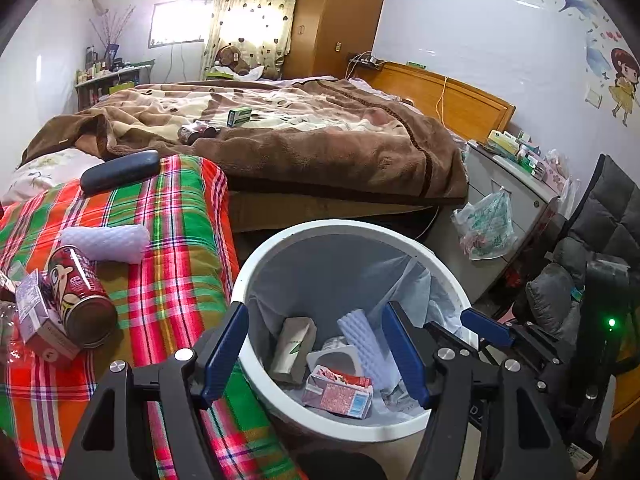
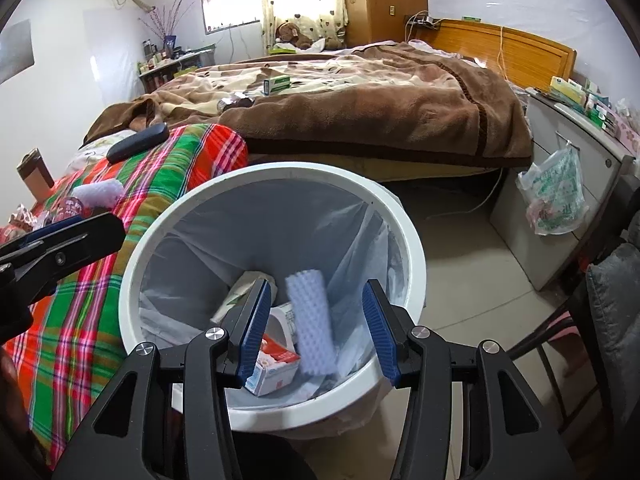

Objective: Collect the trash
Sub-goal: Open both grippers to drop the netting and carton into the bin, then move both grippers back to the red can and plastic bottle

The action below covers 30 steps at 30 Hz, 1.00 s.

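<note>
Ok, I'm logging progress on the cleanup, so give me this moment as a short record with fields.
bin: white trash bin, lined with a bag, on the floor beside the plaid blanket
in bin: foam roll, pink carton, beige carton
still out: red can, second foam roll, purple carton, all on the plaid blanket
left gripper: open, empty, above the bin
right gripper: open, above the bin, foam roll blurred between its fingers

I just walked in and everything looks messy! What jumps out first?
The big white bin right in front, with cartons and a bumpy foam roll inside. Beside it lies a bright checked blanket with a red can on it. Both grippers hang open over the bin.
</note>
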### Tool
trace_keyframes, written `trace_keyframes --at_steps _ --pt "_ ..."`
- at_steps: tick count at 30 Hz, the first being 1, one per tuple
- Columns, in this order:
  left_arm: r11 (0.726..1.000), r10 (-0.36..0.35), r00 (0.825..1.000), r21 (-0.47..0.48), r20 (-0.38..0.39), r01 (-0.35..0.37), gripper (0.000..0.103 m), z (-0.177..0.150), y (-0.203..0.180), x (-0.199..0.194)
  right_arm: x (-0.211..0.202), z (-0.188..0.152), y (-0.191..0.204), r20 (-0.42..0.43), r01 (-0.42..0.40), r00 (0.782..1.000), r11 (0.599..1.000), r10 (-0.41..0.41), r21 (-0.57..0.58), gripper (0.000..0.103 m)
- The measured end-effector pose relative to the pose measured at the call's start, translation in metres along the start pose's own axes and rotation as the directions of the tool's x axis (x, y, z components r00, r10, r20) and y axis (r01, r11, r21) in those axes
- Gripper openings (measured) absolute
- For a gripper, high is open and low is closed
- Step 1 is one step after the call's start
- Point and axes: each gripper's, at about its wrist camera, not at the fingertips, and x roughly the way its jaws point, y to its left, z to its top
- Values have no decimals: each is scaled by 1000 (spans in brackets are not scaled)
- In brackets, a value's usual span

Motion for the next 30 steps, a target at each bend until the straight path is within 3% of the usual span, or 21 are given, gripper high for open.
trace_keyframes --at_steps 15,30 --pt "999 47 998 -23 41 -46 69 -6 12 -37 -15 2 14 50 -22 999 1000 22 3 49" --pt "991 119 990 -77 79 -113 69 -25 46 -84 -30 -1 55 89 -82 992 995 87 -56 49"
